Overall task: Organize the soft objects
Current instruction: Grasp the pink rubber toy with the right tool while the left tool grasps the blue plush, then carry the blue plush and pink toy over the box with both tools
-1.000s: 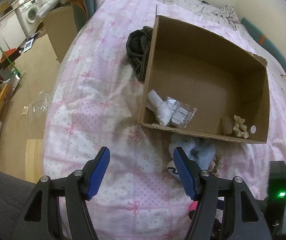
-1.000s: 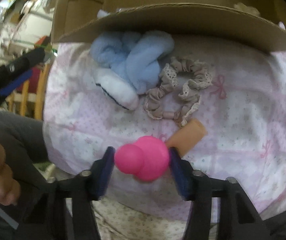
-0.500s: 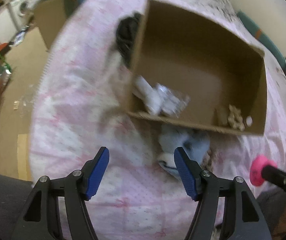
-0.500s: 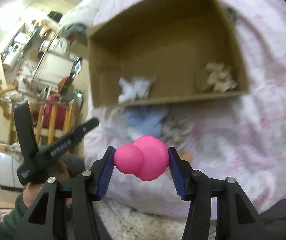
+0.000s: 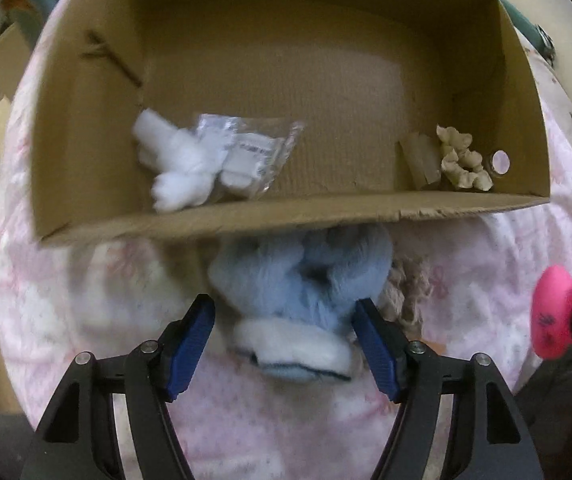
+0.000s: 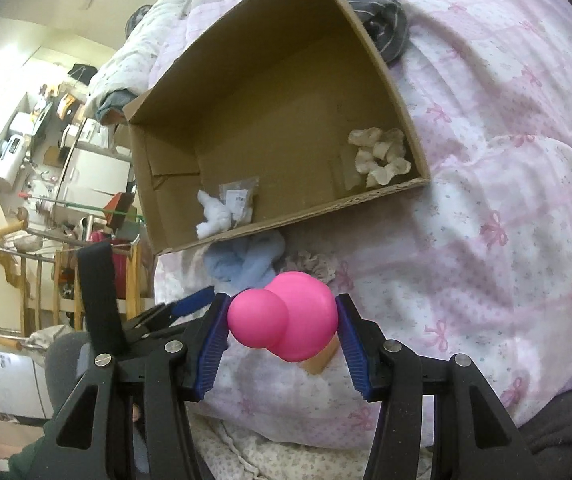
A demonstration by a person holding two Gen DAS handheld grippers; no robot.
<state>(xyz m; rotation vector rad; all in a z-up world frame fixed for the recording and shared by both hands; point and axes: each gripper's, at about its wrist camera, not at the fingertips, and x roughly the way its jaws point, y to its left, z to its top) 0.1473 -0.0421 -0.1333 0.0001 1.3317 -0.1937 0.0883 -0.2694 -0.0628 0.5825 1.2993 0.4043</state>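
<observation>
An open cardboard box (image 5: 221, 224) (image 6: 286, 216) lies on the pink bedspread. Inside are a white soft toy (image 5: 177, 164) (image 6: 213, 216), a plastic packet (image 5: 253, 152) and a beige scrunchie (image 5: 464, 158) (image 6: 382, 156). A blue and white fluffy sock (image 5: 306, 300) (image 6: 245, 260) lies in front of the box. My left gripper (image 5: 286, 336) is open with its fingers either side of the sock. A lace scrunchie (image 5: 406, 292) lies just right of the sock. My right gripper (image 6: 281, 328) is shut on a pink squishy toy (image 6: 286, 324) (image 5: 554, 320) held above the bed.
A dark striped garment (image 6: 386, 20) lies behind the box. A tan foam piece (image 6: 322, 360) lies on the bed under the pink toy. The bed's edge is at the left, with wooden railings (image 6: 25, 264) and room clutter beyond.
My left gripper moved forward and down until its fingers flank the blue sock. My right gripper lifted the pink toy off the bed and holds it high at the right.
</observation>
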